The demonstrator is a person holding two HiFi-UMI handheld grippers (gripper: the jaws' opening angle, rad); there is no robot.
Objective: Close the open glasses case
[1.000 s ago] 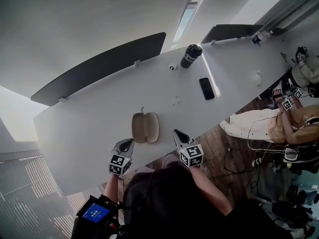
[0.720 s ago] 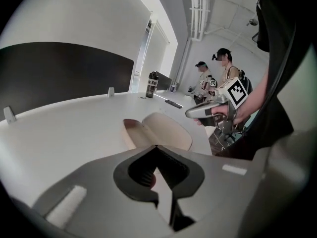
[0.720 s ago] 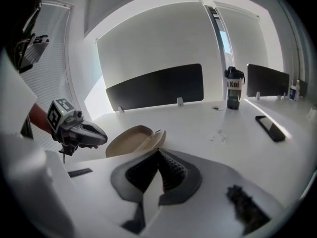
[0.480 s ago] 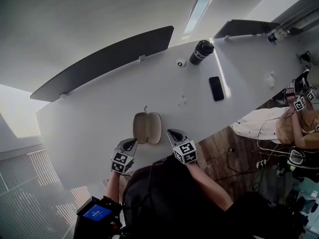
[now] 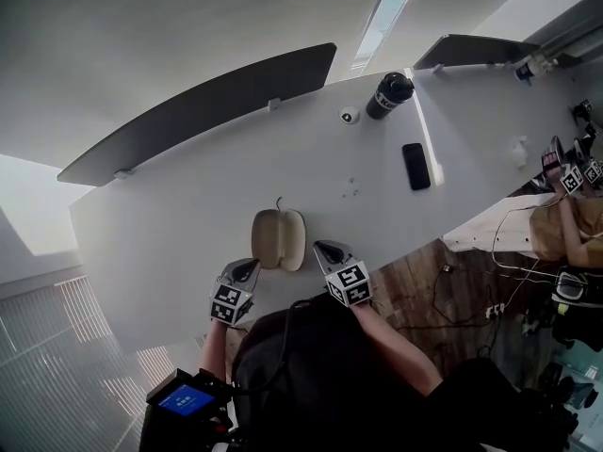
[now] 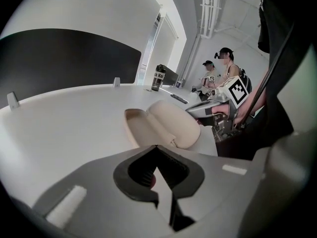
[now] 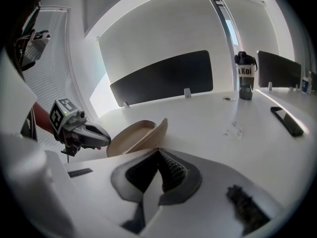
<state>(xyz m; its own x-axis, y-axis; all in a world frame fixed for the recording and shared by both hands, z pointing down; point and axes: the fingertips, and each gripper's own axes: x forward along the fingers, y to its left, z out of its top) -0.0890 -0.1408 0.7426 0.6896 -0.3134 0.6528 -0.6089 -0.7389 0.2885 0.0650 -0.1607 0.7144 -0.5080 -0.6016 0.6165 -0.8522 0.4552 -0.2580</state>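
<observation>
A beige glasses case (image 5: 277, 238) lies open on the white table (image 5: 170, 224), both halves spread flat, near the front edge. My left gripper (image 5: 247, 266) sits just left of and below the case, jaws shut and empty. Just right of the case my right gripper (image 5: 319, 247) is shut and empty too. In the left gripper view the case (image 6: 163, 127) lies right beyond the closed tips (image 6: 156, 147), with the right gripper (image 6: 200, 109) behind it. The right gripper view shows the case (image 7: 134, 135) past the closed tips (image 7: 158, 150), and the left gripper (image 7: 101, 134) beside it.
A black bottle (image 5: 389, 94), a small round object (image 5: 349, 116) and a dark phone (image 5: 415, 166) lie at the far right of the table. A dark divider panel (image 5: 198, 125) runs along the far edge. People sit at the right (image 5: 565, 224).
Both grippers have edged in toward the case, the right one more. The case has not moved. The head camera has drifted a little.
</observation>
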